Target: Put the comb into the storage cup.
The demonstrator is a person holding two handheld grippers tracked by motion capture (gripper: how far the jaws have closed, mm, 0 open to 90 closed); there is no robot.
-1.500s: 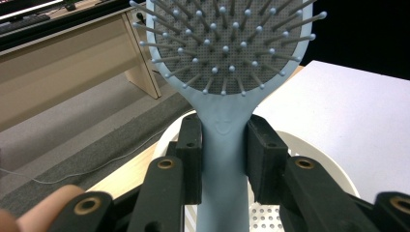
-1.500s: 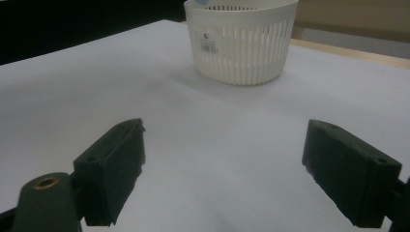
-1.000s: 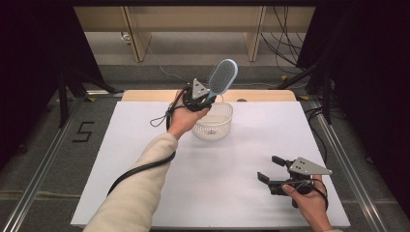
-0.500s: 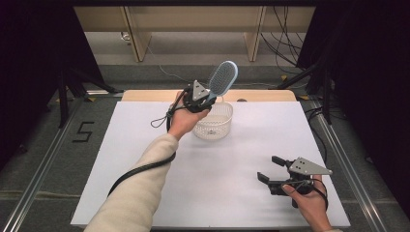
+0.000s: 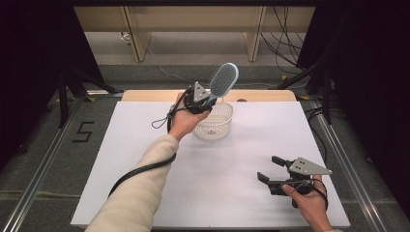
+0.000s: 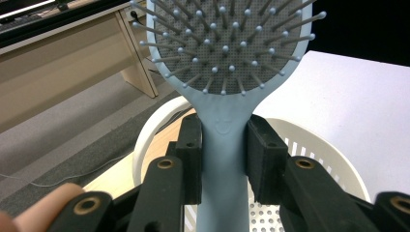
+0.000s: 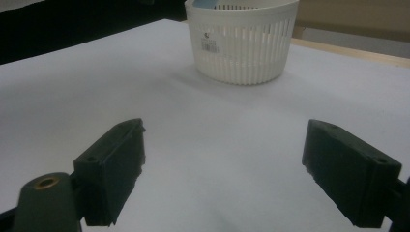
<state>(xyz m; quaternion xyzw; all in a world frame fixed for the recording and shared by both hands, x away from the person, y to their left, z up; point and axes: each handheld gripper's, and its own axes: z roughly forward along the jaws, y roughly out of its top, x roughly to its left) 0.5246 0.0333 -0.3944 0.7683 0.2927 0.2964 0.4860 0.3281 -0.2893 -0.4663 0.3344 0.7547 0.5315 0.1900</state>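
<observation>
Fingers of left gripper (image 5: 209, 98) clamp hairbrush (image 5: 223, 80) handle, head tilted up over white basket (image 5: 213, 126). Right gripper (image 5: 270, 169) fingers apart, empty, near desk (image 5: 145, 140) front edge, well apart from basket.

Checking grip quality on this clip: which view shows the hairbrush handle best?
The left gripper view: the hairbrush handle sits close up, clamped between the left hand-held gripper pads above the white basket. The high view shows the brush small, tilted over the basket. The right gripper view shows a blue sliver at the basket rim.
</observation>
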